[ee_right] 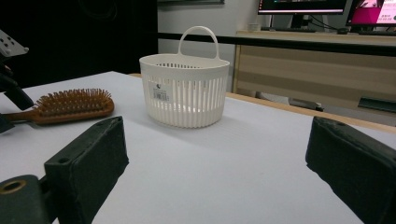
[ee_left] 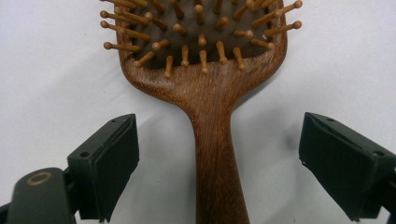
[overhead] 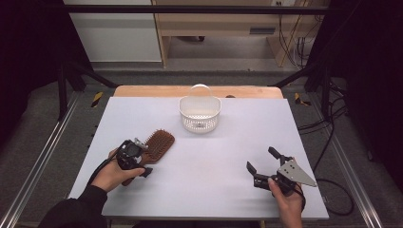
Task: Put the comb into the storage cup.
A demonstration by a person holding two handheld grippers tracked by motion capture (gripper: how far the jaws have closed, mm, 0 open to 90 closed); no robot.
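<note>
A wooden hairbrush (ee_left: 212,93) is shown lying bristles-up on the white table (overhead: 214,161), in front of and to the left of the white basket (overhead: 200,114). It is judged rigid, light and smooth-surfaced; the narrow handle is the best place to be gripped, the pins being liable to bend. The left gripper (ee_left: 219,158) is held wide open, its 2 jaws straddling the handle without contact. The right gripper (overhead: 263,167) is seen open and empty, well apart.
</note>
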